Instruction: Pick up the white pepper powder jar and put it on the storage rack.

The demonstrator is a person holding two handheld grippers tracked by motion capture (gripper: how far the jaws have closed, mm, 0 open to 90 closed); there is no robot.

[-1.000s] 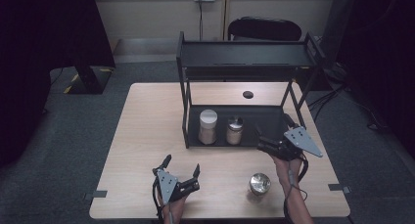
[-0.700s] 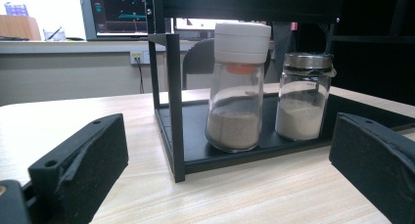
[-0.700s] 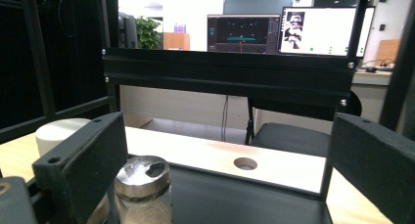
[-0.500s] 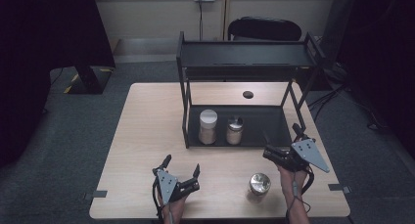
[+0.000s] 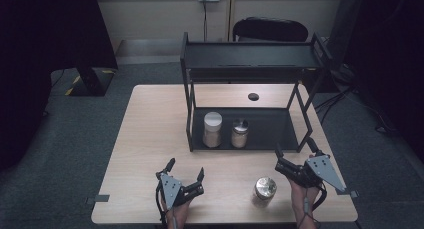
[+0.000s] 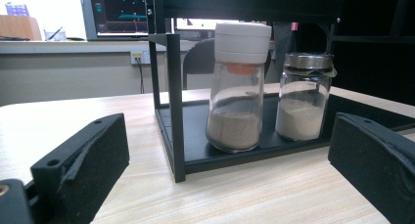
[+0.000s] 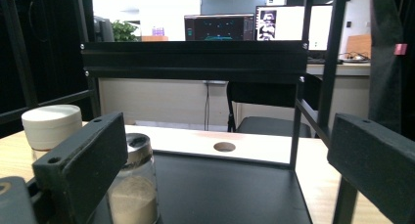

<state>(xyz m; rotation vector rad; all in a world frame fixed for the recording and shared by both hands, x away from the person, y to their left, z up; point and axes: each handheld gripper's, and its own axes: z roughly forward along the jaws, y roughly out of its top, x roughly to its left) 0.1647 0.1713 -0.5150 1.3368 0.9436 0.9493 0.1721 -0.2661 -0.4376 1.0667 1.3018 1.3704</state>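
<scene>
I judge the step in hand to be fetching the loose jar [image 5: 264, 188] in the lower right of the high view, standing on the surface [image 5: 150, 134] apart from the rack, and bringing it to the two already stored. My right gripper [image 5: 289, 161] sits just to the right of that jar, jaws spread wide and holding nothing; in the right gripper view it looks past the jar into the rack, so I would have to turn it towards the jar and drop low before closing. To do this well I would take the glass body below the shiny metal lid, squarely from the side, and lift straight up so it does not tip.

The black rack [image 5: 250, 61] fills the centre of the high view. Its bottom tray [image 5: 272, 131] has bare room at its right half, and that is where I would aim. The front right post [image 5: 305, 124] and the low front lip stand in the way, so the jar must go in between the posts and over the lip.

On the tray's left stand a white-capped jar [image 6: 238, 87] and a metal-lidded jar [image 6: 304, 96], close together; I should keep off them.

My left gripper [image 5: 186, 175], lower centre-left, is also wide open and empty
</scene>
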